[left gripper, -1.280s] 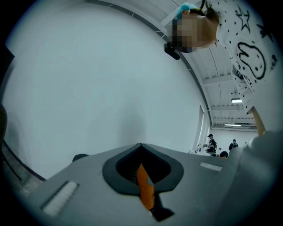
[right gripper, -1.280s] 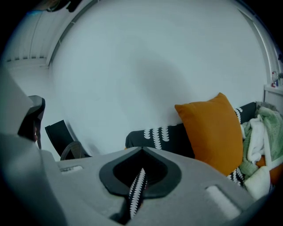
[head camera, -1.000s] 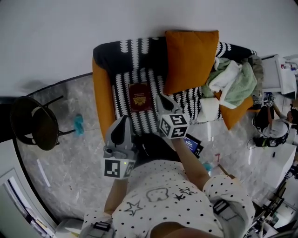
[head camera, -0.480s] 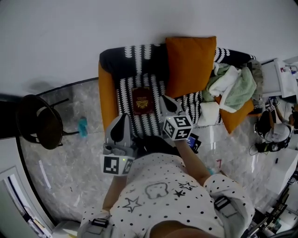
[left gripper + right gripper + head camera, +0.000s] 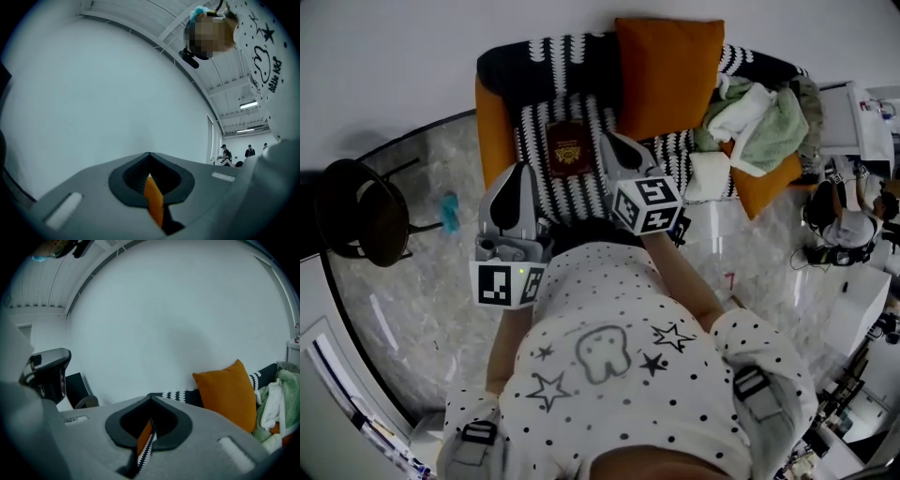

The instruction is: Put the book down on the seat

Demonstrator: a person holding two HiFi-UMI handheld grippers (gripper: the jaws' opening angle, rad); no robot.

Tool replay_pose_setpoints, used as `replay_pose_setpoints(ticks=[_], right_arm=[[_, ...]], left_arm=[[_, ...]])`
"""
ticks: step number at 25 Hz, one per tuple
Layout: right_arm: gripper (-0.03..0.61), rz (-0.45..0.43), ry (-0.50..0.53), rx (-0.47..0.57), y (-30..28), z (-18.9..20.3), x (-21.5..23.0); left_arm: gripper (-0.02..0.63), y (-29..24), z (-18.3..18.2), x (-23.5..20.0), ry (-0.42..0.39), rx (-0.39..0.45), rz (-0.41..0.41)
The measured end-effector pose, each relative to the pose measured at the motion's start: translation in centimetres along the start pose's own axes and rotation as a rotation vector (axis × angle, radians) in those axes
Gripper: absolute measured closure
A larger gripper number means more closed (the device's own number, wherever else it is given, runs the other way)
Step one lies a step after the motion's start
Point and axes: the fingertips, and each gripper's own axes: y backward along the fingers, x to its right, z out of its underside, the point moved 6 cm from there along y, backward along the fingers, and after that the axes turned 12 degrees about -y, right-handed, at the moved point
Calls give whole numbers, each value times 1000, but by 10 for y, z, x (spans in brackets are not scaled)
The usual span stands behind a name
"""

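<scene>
A dark red book (image 5: 567,147) lies flat on the black-and-white patterned seat (image 5: 532,178) of the orange-sided sofa, with neither gripper touching it. My left gripper (image 5: 521,170) hangs above the seat's front left, its jaws shut and empty. Just right of the book, my right gripper (image 5: 610,142) is also shut with nothing in it. The left gripper view shows the closed jaws (image 5: 149,159) against a bare white wall. The right gripper view shows closed jaws (image 5: 151,403) pointing at the wall above the sofa back.
An orange cushion (image 5: 666,61) leans on the sofa back right of the book, seen too as the cushion (image 5: 229,392). A pile of pale green and white clothes (image 5: 759,117) fills the sofa's right end. A black stool (image 5: 356,220) and a turquoise item (image 5: 448,212) are on the marble floor at left.
Both grippers have risen away from the seat, towards the camera. The book stays where it lay.
</scene>
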Motion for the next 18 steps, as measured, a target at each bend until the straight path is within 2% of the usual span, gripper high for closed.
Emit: replay_pose_setpoints(ticks=[11, 18], right_arm=[[586, -43, 36, 19, 21, -6, -15], [586, -55, 24, 54, 41, -20, -16]], left_arm=[[618, -2, -2, 10, 1, 9, 26], [618, 1, -2, 11, 2, 2, 29]])
